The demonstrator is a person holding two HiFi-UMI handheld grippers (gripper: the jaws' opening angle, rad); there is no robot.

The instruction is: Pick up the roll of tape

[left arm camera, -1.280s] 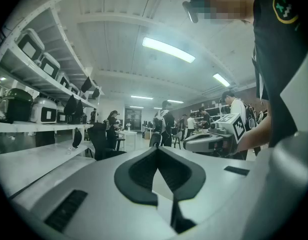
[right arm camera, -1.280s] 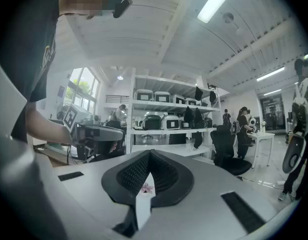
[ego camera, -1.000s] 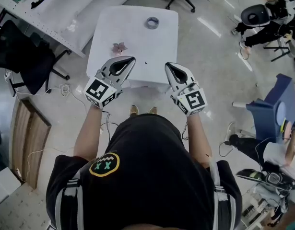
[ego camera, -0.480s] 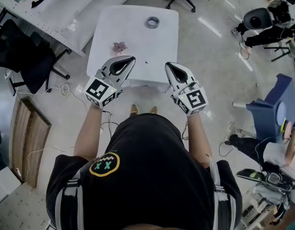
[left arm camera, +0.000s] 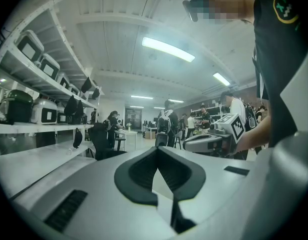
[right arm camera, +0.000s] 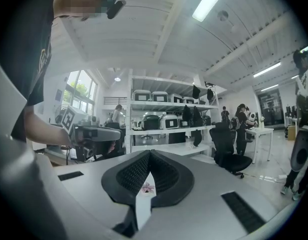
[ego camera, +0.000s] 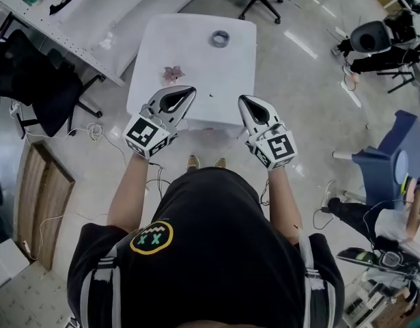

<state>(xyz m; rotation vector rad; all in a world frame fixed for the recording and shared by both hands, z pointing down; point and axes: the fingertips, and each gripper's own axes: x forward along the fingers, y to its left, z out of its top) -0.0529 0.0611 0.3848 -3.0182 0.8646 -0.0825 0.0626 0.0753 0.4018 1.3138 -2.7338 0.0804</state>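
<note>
1. The left claw (ego camera: 188, 91) and the right claw (ego camera: 244, 100) are both shut tight, with nothing between their tips. They hover side by side over the near edge of the surface (ego camera: 196, 60).
2. The roll of tape (ego camera: 220, 38) lies flat near the far edge, toward the far right corner, well apart from both claws.
3. Since a second ago, neither claw has moved or opened. The reach seems not yet begun, and a claw must open first.

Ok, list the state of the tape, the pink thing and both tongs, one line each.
roll of tape: lying flat on the table, far side, untouched.
pink thing: lying on the table, apart from the tape.
left tongs: shut, empty.
right tongs: shut, empty.
</note>
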